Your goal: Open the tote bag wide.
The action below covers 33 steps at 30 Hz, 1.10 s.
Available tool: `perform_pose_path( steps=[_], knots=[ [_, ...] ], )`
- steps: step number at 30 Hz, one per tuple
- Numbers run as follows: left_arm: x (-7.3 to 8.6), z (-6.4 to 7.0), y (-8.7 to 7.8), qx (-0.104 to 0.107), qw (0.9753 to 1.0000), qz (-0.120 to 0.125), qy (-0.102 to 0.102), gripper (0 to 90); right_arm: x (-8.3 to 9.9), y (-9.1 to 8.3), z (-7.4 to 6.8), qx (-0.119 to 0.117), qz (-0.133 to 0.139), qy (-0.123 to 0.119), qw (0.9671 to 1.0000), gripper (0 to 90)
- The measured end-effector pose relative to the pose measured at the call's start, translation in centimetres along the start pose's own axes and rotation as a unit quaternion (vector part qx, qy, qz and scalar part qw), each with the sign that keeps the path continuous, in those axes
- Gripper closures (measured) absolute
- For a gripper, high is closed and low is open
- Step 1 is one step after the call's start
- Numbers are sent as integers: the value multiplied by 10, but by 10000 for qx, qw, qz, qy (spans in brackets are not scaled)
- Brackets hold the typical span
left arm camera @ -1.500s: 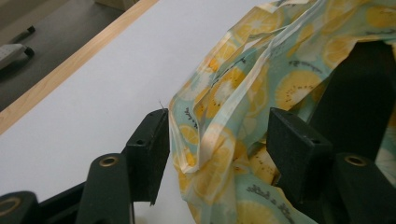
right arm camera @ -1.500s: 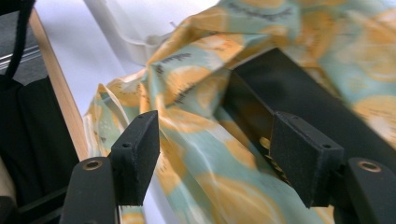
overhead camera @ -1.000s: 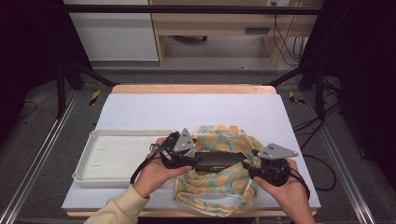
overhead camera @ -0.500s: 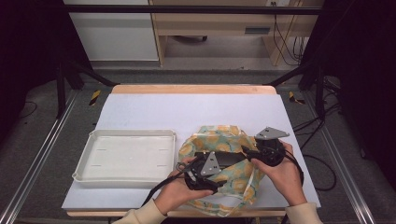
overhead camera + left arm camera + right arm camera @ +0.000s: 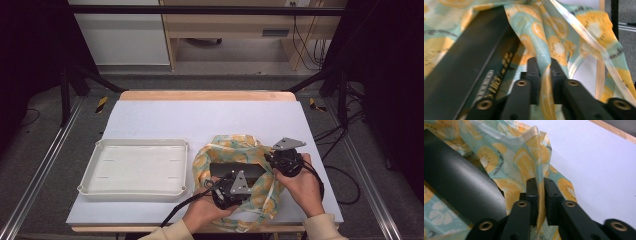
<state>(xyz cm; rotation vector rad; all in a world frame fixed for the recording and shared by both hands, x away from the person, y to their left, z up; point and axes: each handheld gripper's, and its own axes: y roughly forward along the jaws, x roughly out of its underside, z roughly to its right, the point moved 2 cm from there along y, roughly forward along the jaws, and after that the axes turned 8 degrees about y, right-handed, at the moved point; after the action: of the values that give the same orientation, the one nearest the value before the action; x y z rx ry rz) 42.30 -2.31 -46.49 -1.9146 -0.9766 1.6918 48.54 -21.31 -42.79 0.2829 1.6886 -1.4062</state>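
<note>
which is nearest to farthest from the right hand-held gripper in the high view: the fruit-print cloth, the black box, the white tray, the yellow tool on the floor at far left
1. Fruit-print cloth: pinched in the right hand-held gripper itself.
2. Black box: just left of it, lying on the cloth.
3. White tray: farther left on the table.
4. Yellow tool: on the floor past the table's far left corner.

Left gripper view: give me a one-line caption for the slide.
Left gripper shut on a fold of the fruit-print cloth, beside the long black box lying on it.
</note>
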Motion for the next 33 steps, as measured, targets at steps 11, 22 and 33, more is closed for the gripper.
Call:
perform_pose_path(
  steps=[11,22,33],
  knots=[
    [5,7,6,271,9996,-58,-23,899,6,19,19,62,-102,144,9998,894],
    [10,7,8,375,9992,-140,-43,900,21,36,36,-2,-412,364,9985,895],
    [14,9,14,446,9986,-284,-31,900,32,42,42,-7,-542,377,9978,892]
  ],
)
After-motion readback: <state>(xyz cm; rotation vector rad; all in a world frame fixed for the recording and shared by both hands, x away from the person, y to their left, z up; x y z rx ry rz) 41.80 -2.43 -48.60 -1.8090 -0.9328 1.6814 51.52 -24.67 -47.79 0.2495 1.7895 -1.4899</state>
